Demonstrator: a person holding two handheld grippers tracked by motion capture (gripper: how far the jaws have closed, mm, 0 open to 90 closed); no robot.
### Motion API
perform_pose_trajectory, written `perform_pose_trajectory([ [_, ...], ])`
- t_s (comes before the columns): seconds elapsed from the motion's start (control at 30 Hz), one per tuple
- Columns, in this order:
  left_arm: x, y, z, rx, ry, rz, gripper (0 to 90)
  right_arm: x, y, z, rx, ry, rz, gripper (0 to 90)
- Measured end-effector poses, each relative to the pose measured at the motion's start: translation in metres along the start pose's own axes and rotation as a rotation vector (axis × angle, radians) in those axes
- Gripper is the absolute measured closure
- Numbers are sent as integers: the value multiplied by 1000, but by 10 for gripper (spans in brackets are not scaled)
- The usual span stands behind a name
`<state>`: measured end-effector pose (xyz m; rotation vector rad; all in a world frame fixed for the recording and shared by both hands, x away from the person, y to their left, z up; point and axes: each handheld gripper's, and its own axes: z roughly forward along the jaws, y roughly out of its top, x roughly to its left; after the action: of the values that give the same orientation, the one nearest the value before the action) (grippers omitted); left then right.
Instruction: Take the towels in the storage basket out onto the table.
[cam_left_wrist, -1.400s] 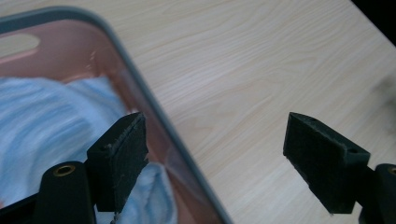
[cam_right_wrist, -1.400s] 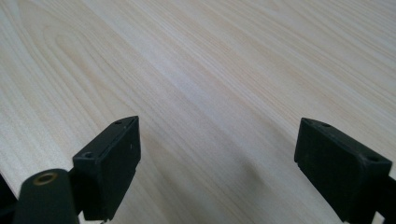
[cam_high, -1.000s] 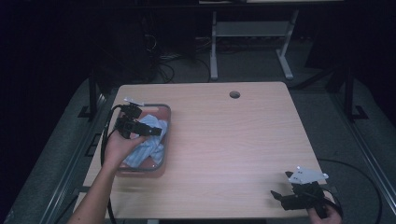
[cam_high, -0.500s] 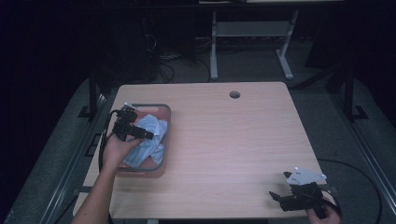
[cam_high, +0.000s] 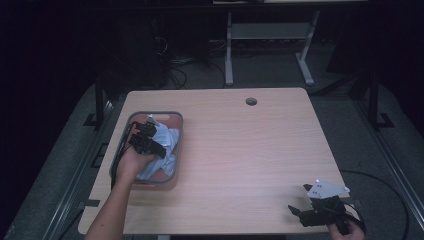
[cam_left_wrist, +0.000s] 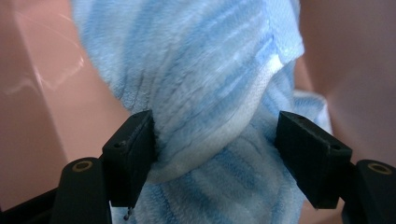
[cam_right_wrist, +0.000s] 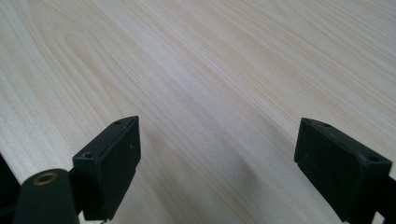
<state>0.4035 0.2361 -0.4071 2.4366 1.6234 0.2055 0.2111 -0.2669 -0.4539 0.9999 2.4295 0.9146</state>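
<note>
1. Cloth (cam_left_wrist: 205, 93): light blue, ribbed and plush, bunched in folds. It lay inside the tray near the worktop's left edge, seen from the high view as a pale blue heap (cam_high: 162, 150).
2. Tray (cam_high: 176, 122): shallow, rectangular, pink inside with a grey rim, its long side running along the left edge of the worktop. The pink wall (cam_left_wrist: 42, 93) showed on both sides of the cloth in my left gripper view.
3. My left gripper (cam_left_wrist: 215, 154): down in the tray, jaws parted around a thick fold of the cloth. The left jaw pressed against the fabric; the right jaw stood just beside it, whether touching I cannot tell. Not clenched. From above it sat over the cloth (cam_high: 148, 142), my left hand (cam_high: 131, 162) behind it.
4. My right gripper (cam_right_wrist: 217, 158): released, jaws spread wide with bare wood between them. It was at the near right corner of the worktop (cam_high: 309, 216), well apart from the tray, its grey plate on top.
5. Worktop (cam_high: 250, 150): pale wood grain, with a round hole (cam_high: 251, 101) near the far edge.
</note>
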Motion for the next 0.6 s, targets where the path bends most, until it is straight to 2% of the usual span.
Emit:
perform_pose_trajectory([
  [0.03, -3, 0, 3, 11, 22, 12, 296, 0, 0, 0, 2, 0, -1, 139],
  [0.1, -5, 1, 5, 19, 35, 21, 317, -1, 0, 0, -1, -4, -4, 139],
  [0.2, -5, 1, 8, 32, 44, 25, 338, -1, 0, 0, -2, -5, -3, 139],
  [0.23, -5, 1, 9, 39, 45, 31, 368, 0, 0, 0, -1, -7, -4, 139],
  [0.6, 2, -4, 11, 14, 13, 7, 501, 2, 2, 2, 0, -7, -3, 139],
])
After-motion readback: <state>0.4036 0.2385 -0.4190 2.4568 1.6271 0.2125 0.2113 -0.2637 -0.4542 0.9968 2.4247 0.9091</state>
